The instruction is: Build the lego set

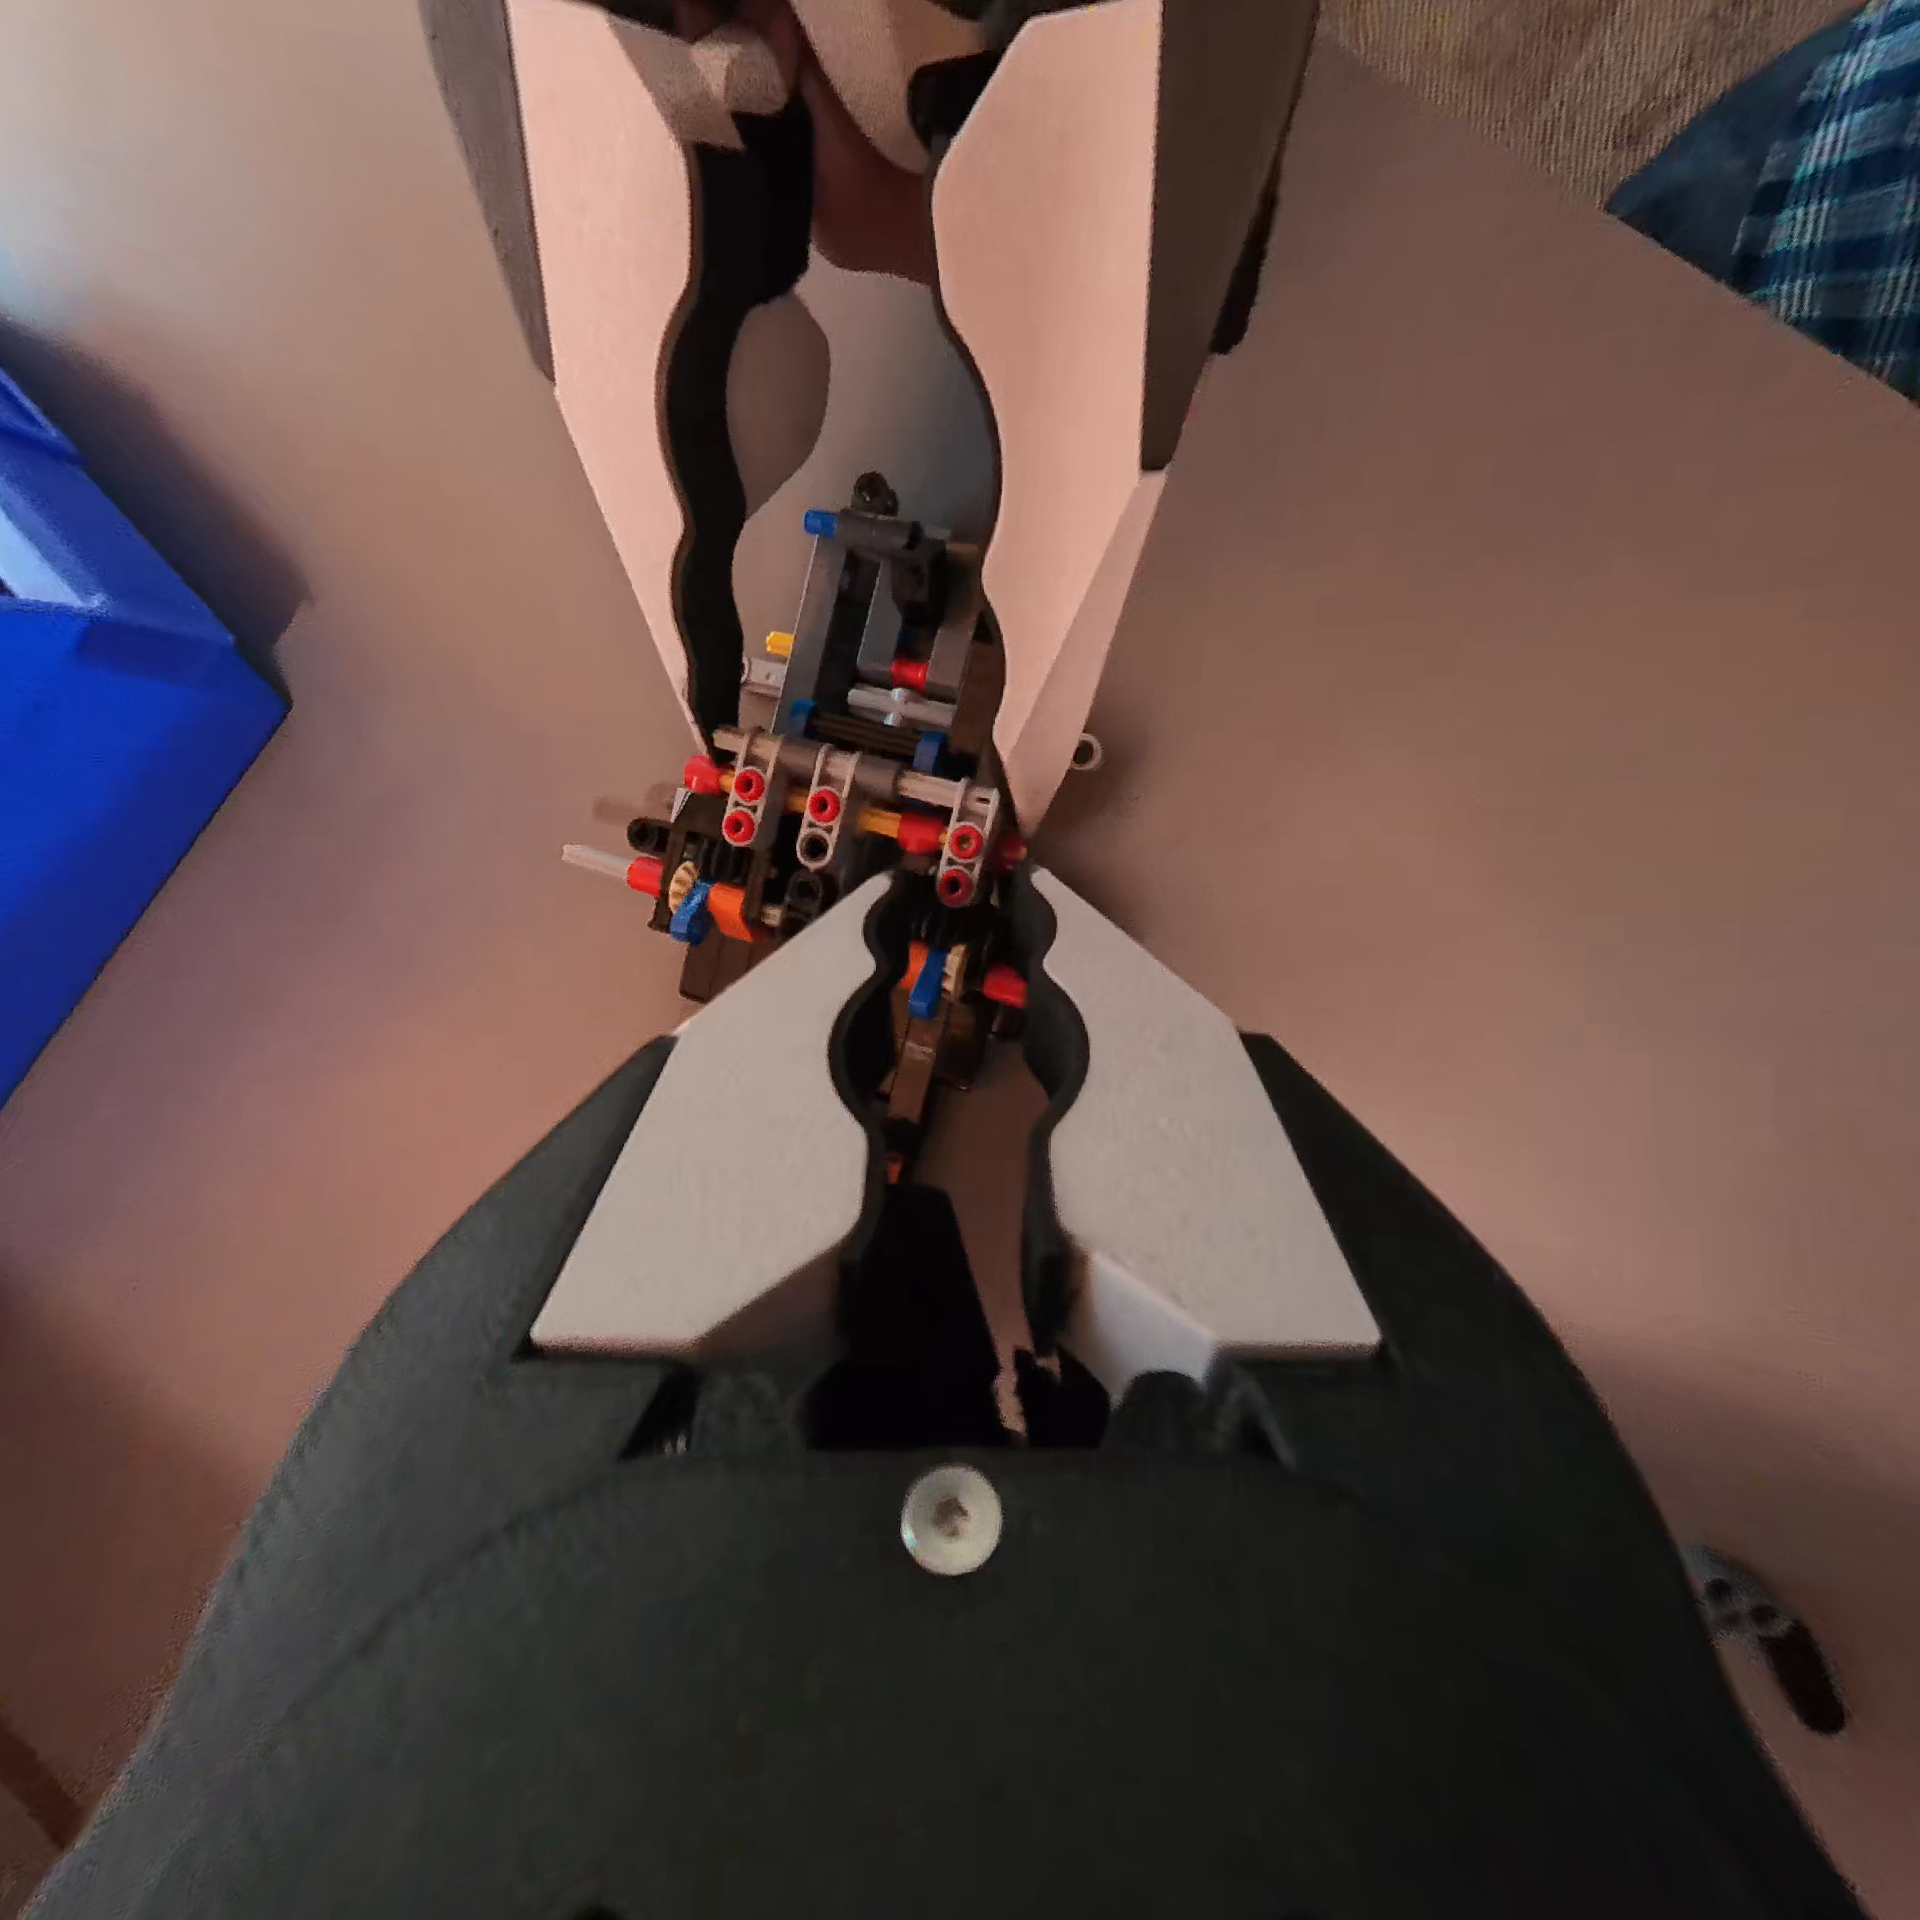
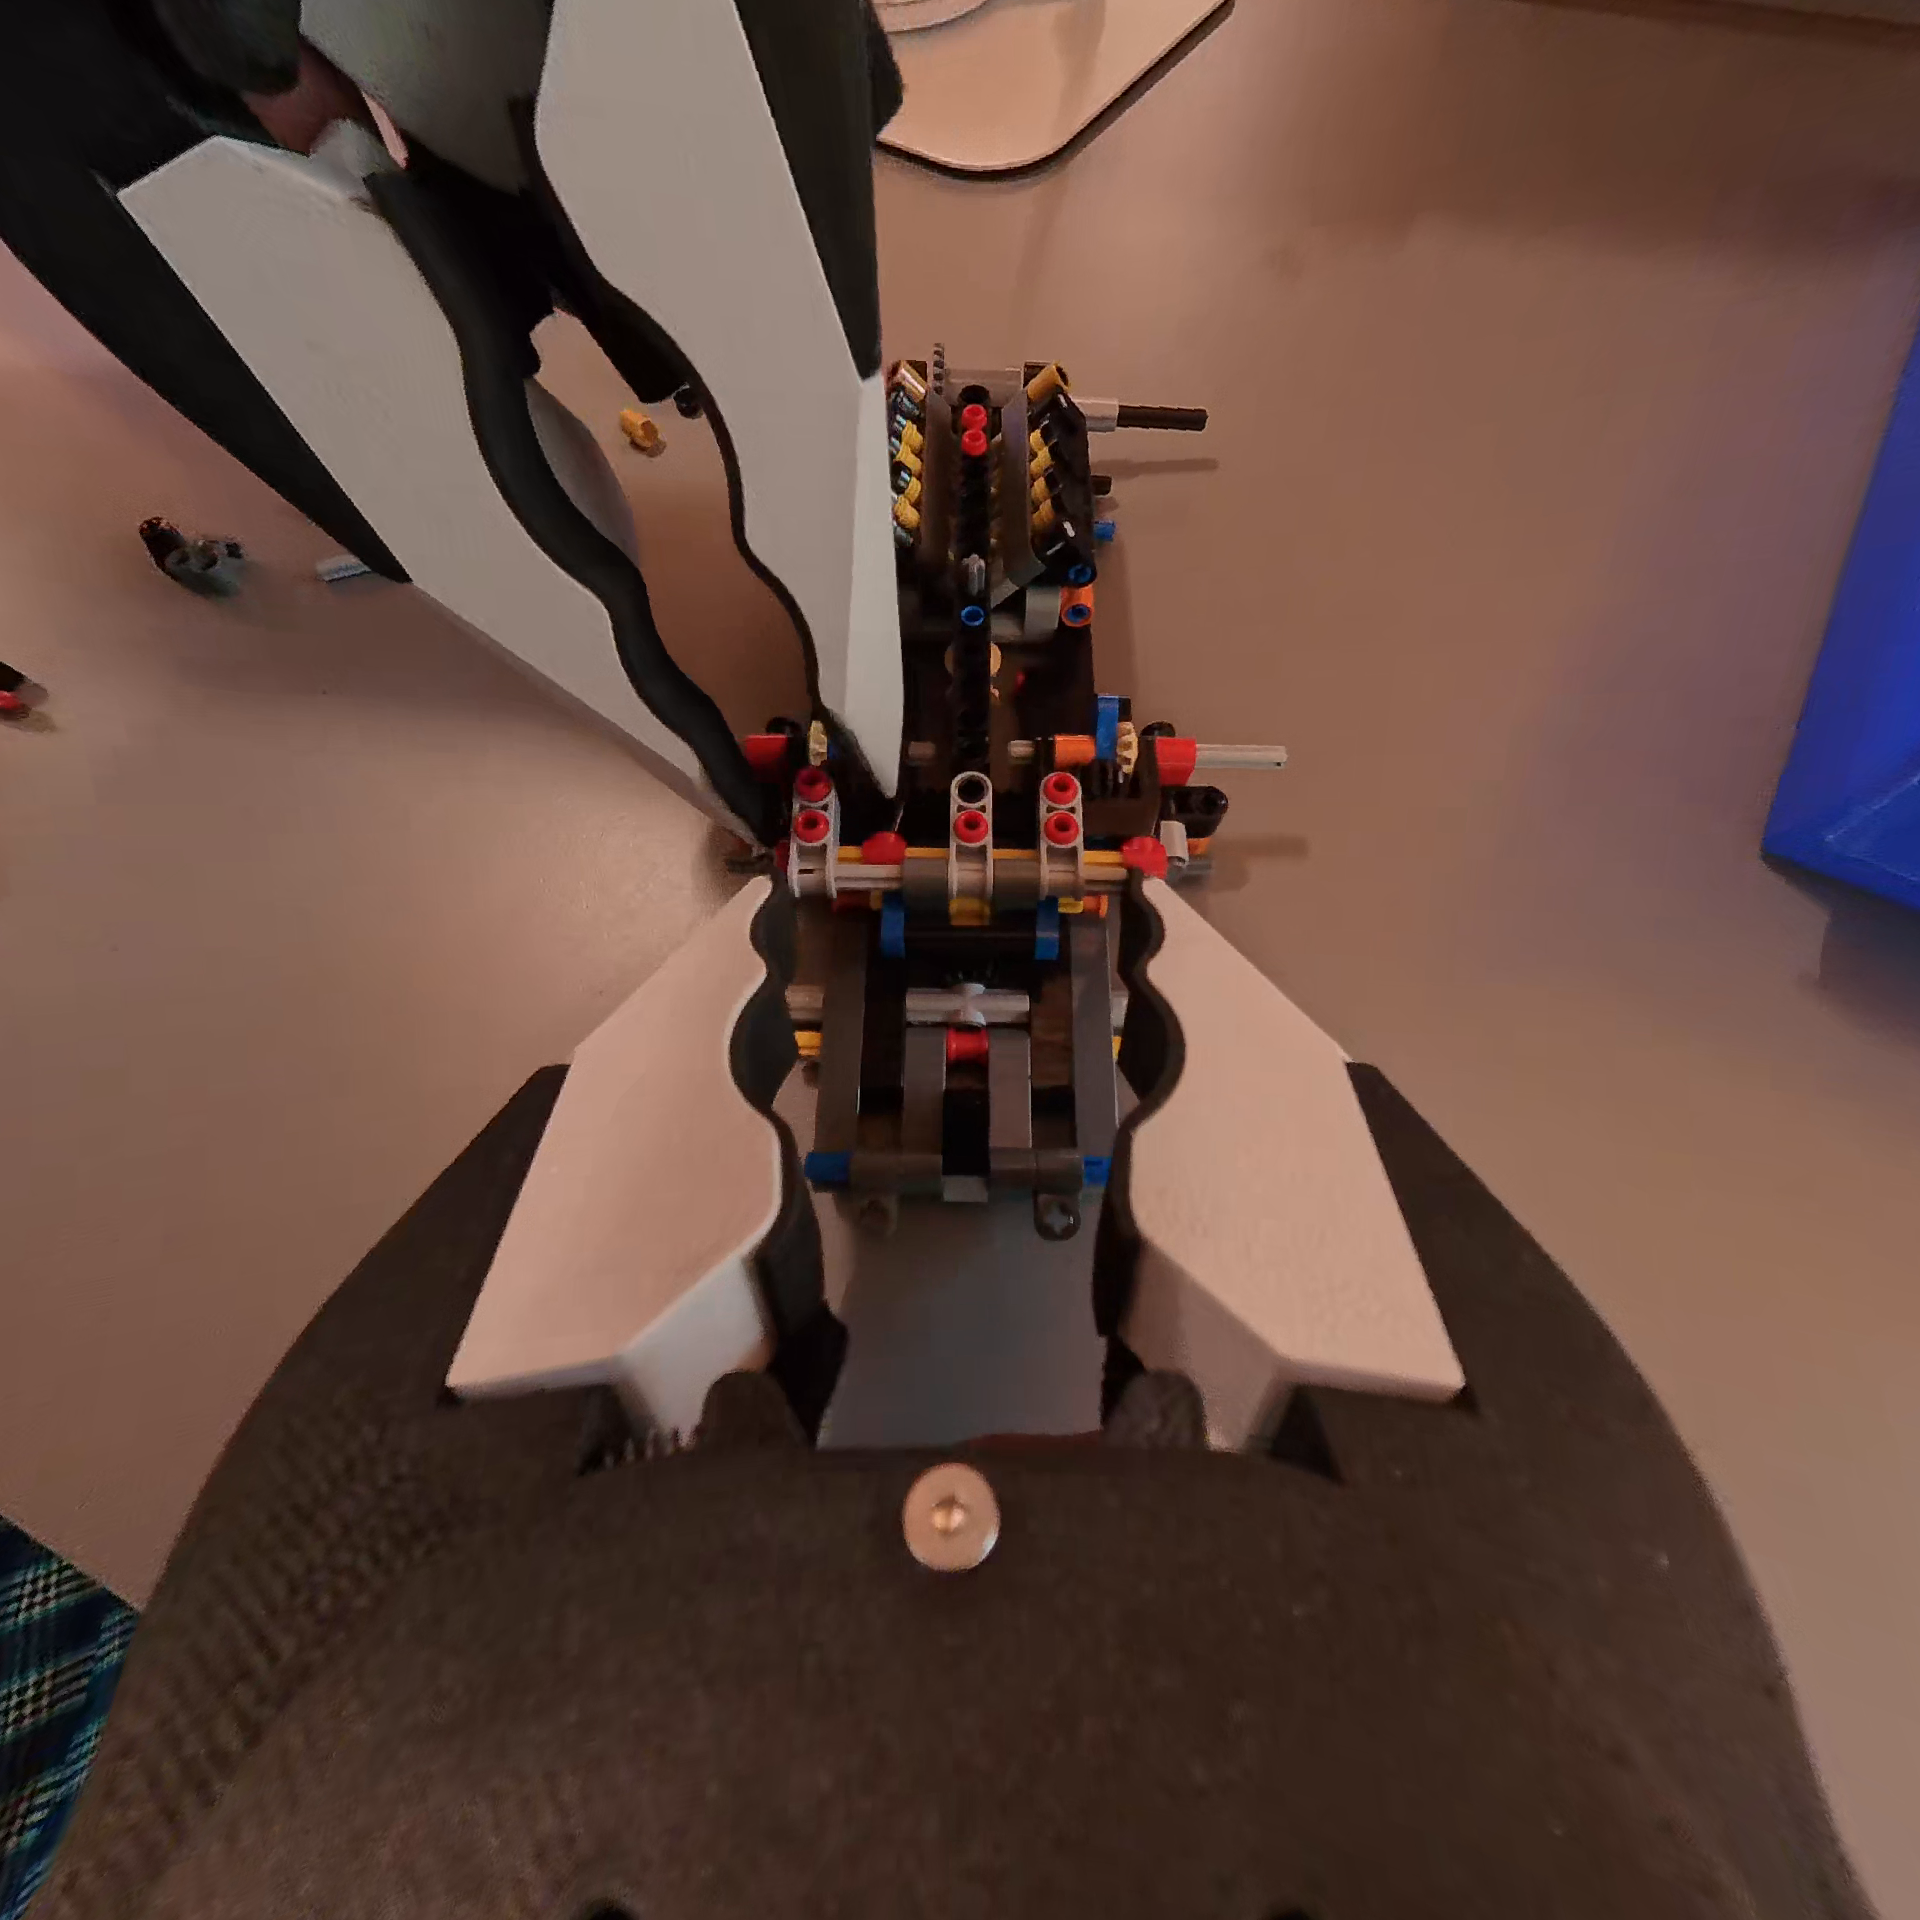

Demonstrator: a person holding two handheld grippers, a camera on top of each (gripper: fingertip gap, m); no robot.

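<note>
Lego model [image 2: 977, 831] lies on the surface [image 2: 1455, 520], long axis running gripper to gripper. Right gripper [image 2: 951, 894] grips its grey-frame end, jaws clenched on both sides; left gripper [image 1: 961, 899] clamps the opposite black end. Neither is nearer.

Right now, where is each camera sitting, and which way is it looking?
Left wrist view: sits on the left tool, looks along its fingers, down at the lego model; the right tool faces it.
Right wrist view: sits on the right tool, looks at the lego model from the opposite end; the left tool comes in from the upper left.
Both share the model and tan table.
</note>
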